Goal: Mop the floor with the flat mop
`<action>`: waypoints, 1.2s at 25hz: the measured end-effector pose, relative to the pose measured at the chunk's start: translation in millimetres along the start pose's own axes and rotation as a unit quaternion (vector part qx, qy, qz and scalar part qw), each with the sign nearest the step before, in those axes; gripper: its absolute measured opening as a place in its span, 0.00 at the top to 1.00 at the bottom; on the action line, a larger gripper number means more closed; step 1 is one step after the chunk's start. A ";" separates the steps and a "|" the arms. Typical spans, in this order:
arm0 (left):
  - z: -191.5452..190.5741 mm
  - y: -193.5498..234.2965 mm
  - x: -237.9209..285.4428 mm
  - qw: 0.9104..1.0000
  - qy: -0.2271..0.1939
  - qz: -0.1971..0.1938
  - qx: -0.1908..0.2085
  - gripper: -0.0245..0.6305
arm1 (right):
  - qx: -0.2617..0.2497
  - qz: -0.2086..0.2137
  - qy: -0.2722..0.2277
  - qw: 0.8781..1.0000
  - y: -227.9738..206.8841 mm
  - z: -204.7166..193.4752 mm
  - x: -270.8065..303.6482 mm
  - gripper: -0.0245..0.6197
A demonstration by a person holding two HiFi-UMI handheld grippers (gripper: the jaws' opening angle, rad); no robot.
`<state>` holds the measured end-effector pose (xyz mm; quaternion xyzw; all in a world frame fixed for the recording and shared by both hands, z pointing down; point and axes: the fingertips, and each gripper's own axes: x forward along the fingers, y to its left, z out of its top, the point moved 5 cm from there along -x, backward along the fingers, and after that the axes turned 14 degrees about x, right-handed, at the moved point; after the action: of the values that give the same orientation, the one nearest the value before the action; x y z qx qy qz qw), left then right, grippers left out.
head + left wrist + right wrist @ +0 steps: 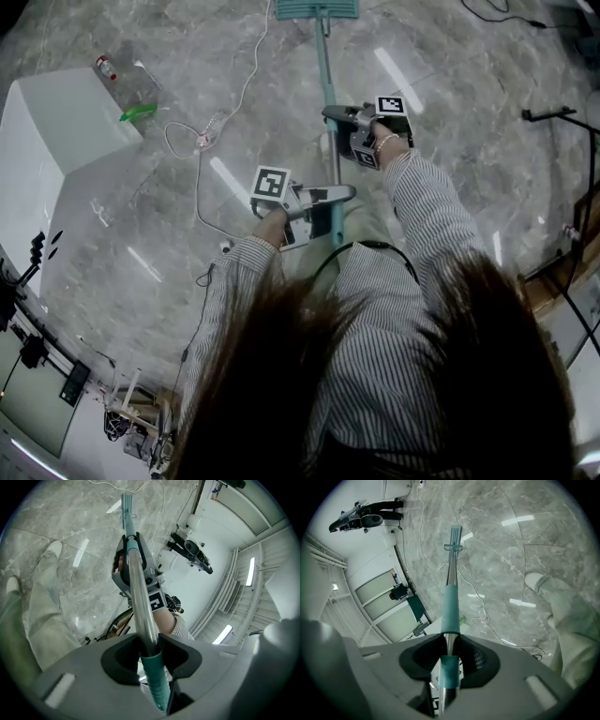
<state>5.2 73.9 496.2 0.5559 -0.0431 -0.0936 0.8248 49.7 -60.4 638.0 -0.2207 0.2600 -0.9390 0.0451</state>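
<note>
Head view: white cable [246,89] lay on the floor [450,66] just left of the mop head [319,9]; a sweep that way would likely snag it. Handle [327,80] ran through the right gripper [339,114] and then the left gripper [328,195], with the head well beyond both.

Left gripper view: jaws clamped where bare metal met the teal grip. The smooth tube might twist or slide under a push.

Right gripper view: jaws closed on the shaft between teal sleeves, the head straight ahead, well off the tips.
</note>
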 end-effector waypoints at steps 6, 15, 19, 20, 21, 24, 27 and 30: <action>-75.9 25.5 -27.9 1.000 0.025 0.006 -0.002 0.79 | 0.007 0.007 -0.009 1.000 -71.7 -46.2 -12.7 0.79; -165.6 49.0 -58.0 0.998 0.061 0.019 -0.002 0.79 | 0.011 0.007 -0.025 1.000 -154.7 -103.8 -27.9 0.79; -225.4 50.9 -56.8 0.997 0.080 0.022 0.004 0.78 | 0.005 0.010 -0.029 1.000 -192.0 -142.6 -55.7 0.79; -245.1 50.1 -54.3 0.996 0.084 0.023 0.005 0.78 | 0.002 0.010 -0.030 1.000 -202.4 -154.9 -67.0 0.79; -259.1 49.6 -52.3 0.996 0.088 0.023 0.006 0.78 | -0.001 0.008 -0.031 0.999 -210.0 -163.4 -74.9 0.79; -261.3 52.7 -52.5 0.995 0.098 0.025 0.001 0.78 | 0.000 0.006 -0.033 0.999 -215.3 -164.1 -73.6 0.79; -261.5 55.2 -51.8 0.994 0.104 0.023 -0.003 0.78 | 0.007 0.004 -0.035 0.999 -220.2 -162.4 -73.0 0.79; -269.2 54.3 -48.5 0.994 0.108 0.020 -0.008 0.78 | 0.011 0.000 -0.031 0.999 -225.6 -166.1 -77.7 0.79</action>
<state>10.6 348.3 446.2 0.5552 0.0356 -0.0173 0.8308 53.6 227.1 594.8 -0.2494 0.2479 -0.9345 0.0558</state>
